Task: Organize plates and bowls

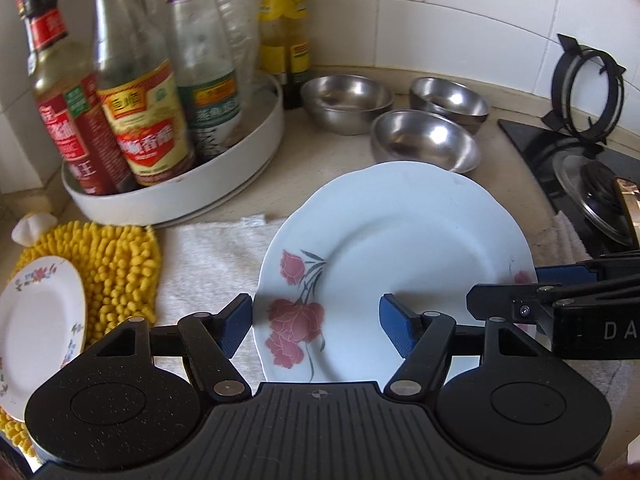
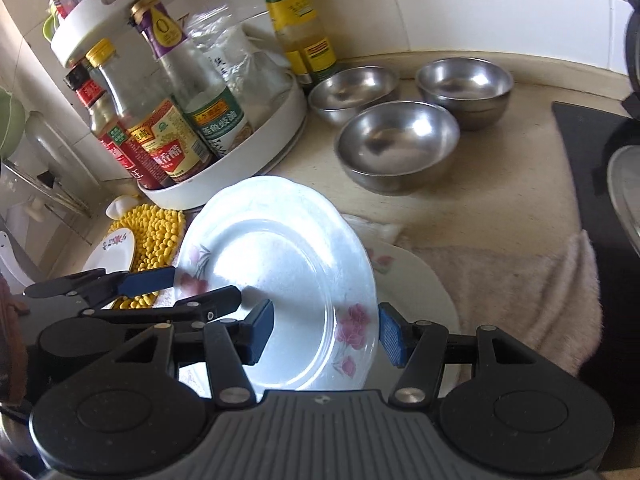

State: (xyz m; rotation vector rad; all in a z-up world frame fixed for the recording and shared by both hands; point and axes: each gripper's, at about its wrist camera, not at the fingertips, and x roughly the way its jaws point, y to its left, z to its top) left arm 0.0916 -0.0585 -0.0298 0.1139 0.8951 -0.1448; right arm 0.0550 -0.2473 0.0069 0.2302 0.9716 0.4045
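Note:
A white plate with pink flowers point(image 1: 396, 264) is held tilted above the counter between both grippers. My left gripper point(image 1: 316, 330) straddles its left rim, one pad over and one under. My right gripper point(image 2: 325, 332) straddles its right rim; the plate point(image 2: 276, 280) fills that view. Both sets of jaws stand wide around the rim, and whether the pads press it cannot be told. A second flowered plate point(image 2: 416, 284) lies beneath on a towel. A small flowered plate point(image 1: 36, 320) lies at the left. Three steel bowls point(image 1: 424, 140) point(image 1: 346, 100) point(image 1: 450, 100) stand behind.
A white round tray point(image 1: 176, 196) with several sauce bottles stands back left. A yellow chenille mat point(image 1: 120, 268) lies under the small plate. A pale towel point(image 2: 520, 292) covers the counter. A black gas stove point(image 1: 580, 176) with a lid is at the right.

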